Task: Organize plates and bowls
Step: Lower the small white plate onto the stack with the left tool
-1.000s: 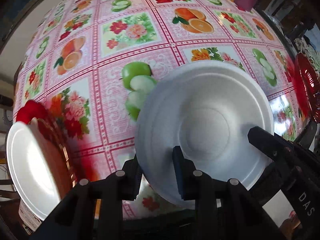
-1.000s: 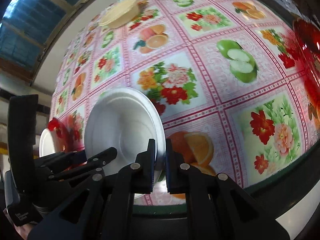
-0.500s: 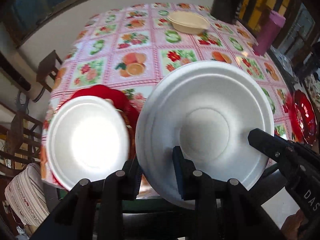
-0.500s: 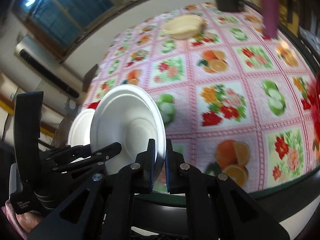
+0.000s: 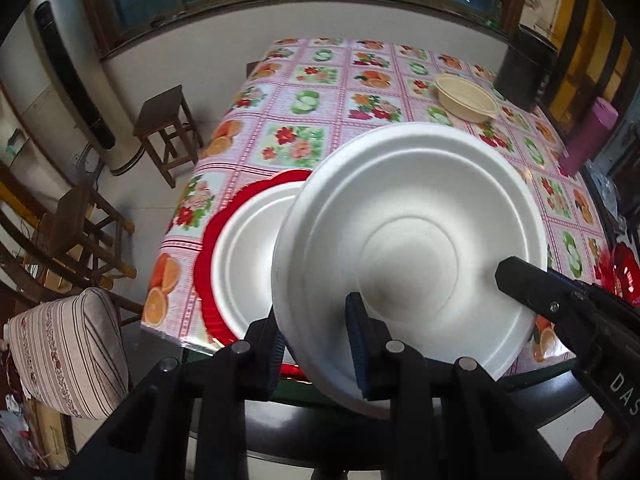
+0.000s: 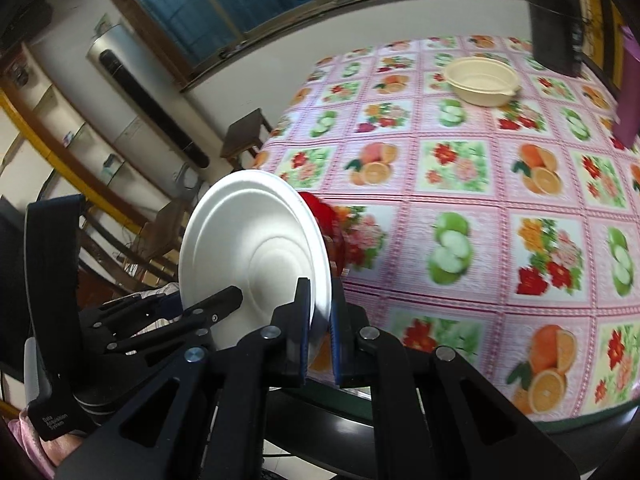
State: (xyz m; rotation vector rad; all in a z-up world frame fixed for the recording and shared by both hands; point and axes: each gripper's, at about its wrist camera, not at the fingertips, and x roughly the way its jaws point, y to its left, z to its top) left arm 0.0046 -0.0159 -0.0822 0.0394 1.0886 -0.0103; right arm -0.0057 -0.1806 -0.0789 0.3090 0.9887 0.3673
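Observation:
A white foam plate (image 5: 408, 240) hangs tilted in the air over the table's near-left corner, held from two sides. My left gripper (image 5: 316, 346) is shut on its near rim, and my right gripper (image 6: 320, 320) is shut on its right rim. In the right wrist view the same plate (image 6: 256, 248) stands almost edge-on, with one of the left gripper's fingers (image 6: 220, 300) across its face. Below it a red scalloped plate (image 5: 210, 248) lies on the corner with another white foam plate (image 5: 248, 256) on top, partly hidden. A beige bowl (image 5: 466, 98) sits far back.
The table (image 5: 304, 140) has a pink fruit-and-flower cloth. A purple bottle (image 5: 584, 136) and a black container (image 5: 524, 68) stand at the back right, and a red glass dish (image 5: 624, 276) at the right edge. A stool (image 5: 164, 128), wooden chairs and a striped cushion (image 5: 68, 352) stand left of the table.
Both grippers lifted the white plate off the tablecloth and carried it left, over the red plate stack at the corner. Both views pulled back and show more of the room.

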